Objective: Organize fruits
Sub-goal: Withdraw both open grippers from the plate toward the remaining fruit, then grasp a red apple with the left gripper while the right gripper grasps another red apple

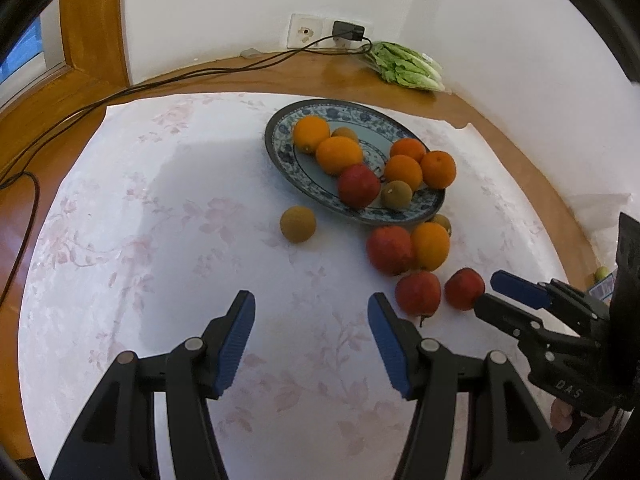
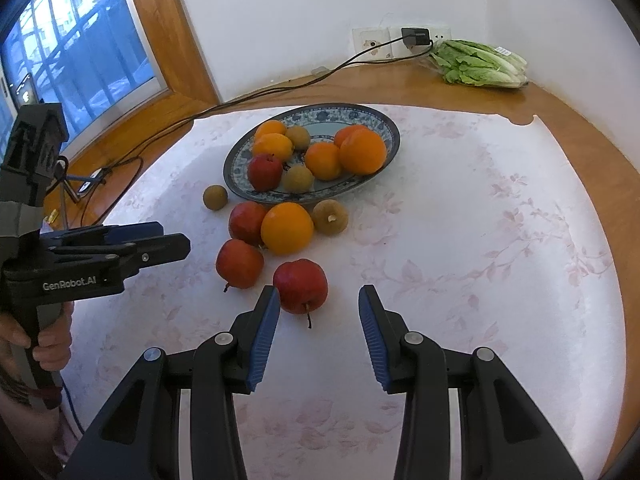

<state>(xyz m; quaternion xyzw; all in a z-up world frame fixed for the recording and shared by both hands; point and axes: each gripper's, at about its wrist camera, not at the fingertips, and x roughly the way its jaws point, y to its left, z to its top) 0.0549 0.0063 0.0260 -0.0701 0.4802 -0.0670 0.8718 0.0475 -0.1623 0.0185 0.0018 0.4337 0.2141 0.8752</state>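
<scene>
A blue-and-white plate [image 1: 276, 136] [image 2: 394, 134] holds several oranges, a red apple [image 2: 264, 172] and brown round fruits. On the cloth in front of it lie an orange [image 2: 287, 227], a red apple [image 2: 248, 222], two brown fruits [image 2: 329, 216] [image 2: 215, 197] and two more apples [image 2: 239, 263] [image 2: 301, 286]. My right gripper [image 2: 319, 294] [image 1: 489, 293] is open; the nearest apple sits just ahead of its tips, close against the left finger. My left gripper [image 1: 312, 306] [image 2: 176, 238] is open over bare cloth, with an apple [image 1: 418, 292] just right of its right finger.
A pale floral cloth [image 1: 160, 240] covers the round wooden table [image 1: 340, 76]. A bag of lettuce [image 2: 480, 64] lies at the back by the wall. A charger [image 2: 416, 36] and its cable [image 2: 260, 94] run off to the left. A window is at left.
</scene>
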